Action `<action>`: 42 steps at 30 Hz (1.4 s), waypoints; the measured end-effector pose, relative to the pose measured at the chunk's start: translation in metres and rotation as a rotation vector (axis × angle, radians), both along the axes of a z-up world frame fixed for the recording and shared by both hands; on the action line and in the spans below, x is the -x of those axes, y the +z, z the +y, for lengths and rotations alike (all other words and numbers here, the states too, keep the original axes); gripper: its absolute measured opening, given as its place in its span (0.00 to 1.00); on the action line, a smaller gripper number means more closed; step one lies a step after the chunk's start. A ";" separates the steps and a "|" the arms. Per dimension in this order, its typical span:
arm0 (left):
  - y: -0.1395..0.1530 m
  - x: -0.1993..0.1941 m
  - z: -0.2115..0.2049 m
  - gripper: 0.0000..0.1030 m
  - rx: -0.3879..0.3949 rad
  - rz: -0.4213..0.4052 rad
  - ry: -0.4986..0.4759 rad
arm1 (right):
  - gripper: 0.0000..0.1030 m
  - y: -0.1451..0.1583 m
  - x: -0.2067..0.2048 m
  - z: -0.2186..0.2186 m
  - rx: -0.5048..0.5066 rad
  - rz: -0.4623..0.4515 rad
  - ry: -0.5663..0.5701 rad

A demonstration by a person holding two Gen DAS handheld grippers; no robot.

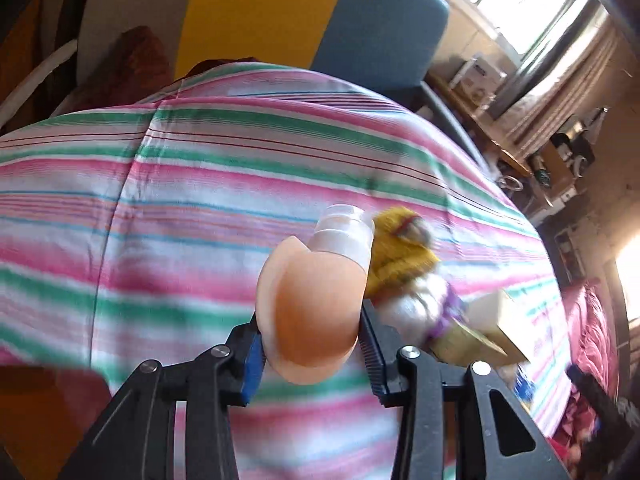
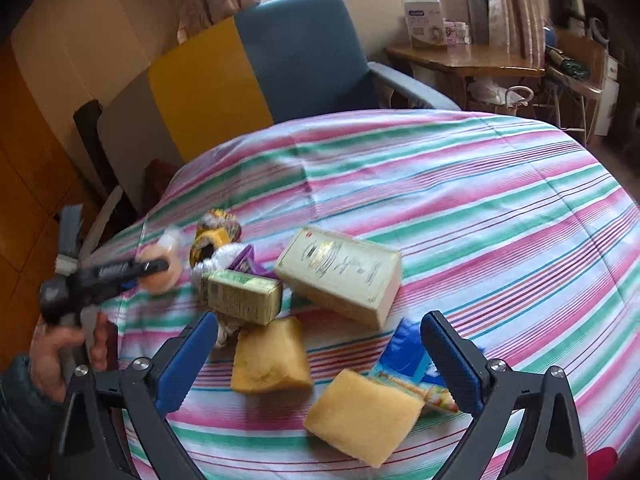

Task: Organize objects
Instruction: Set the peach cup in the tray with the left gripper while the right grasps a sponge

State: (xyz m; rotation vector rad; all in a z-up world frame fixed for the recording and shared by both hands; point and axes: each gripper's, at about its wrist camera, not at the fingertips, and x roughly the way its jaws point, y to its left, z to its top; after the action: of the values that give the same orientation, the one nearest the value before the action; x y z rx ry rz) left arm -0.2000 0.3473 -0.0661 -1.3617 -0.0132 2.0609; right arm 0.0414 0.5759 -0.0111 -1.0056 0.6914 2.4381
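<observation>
A peach bottle point(image 1: 316, 312) with a clear cap sits between the blue pads of my left gripper point(image 1: 312, 356), which is shut on it just above the striped tablecloth point(image 1: 160, 200). The right wrist view shows that same gripper point(image 2: 154, 267) and bottle point(image 2: 162, 278) at the left of the pile. My right gripper point(image 2: 320, 320) hangs open over two yellow sponges point(image 2: 268, 360) point(image 2: 360, 412) and a blue packet point(image 2: 408, 364), holding nothing. Behind them lie a large cream box point(image 2: 340, 272), a small green-gold box point(image 2: 240, 296) and a yellow-and-white soft toy point(image 2: 216, 236).
A blue armchair point(image 2: 304, 52) and a yellow panel point(image 2: 204, 80) stand behind the round table. A wooden side table point(image 2: 464, 60) with boxes is at the back right. A person's hand point(image 2: 52, 352) in a dark sleeve holds the left gripper's handle.
</observation>
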 end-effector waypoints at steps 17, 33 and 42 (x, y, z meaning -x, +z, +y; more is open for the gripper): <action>0.060 -0.104 -0.092 0.41 -0.051 0.090 -0.037 | 0.90 -0.024 0.007 -0.004 0.063 -0.228 0.229; 0.071 -0.140 -0.257 0.41 -0.070 0.092 0.234 | 0.57 -0.059 0.019 -0.046 -0.233 -0.482 0.382; 0.058 -0.167 -0.366 0.41 -0.011 0.082 0.435 | 0.55 -0.058 0.019 -0.045 -0.256 -0.491 0.377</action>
State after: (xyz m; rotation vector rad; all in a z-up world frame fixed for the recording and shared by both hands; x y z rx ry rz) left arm -0.0331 -0.0190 -0.0086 -1.3549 -0.3095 2.4671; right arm 0.0225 0.5310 -0.0696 -1.6537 0.0231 2.3388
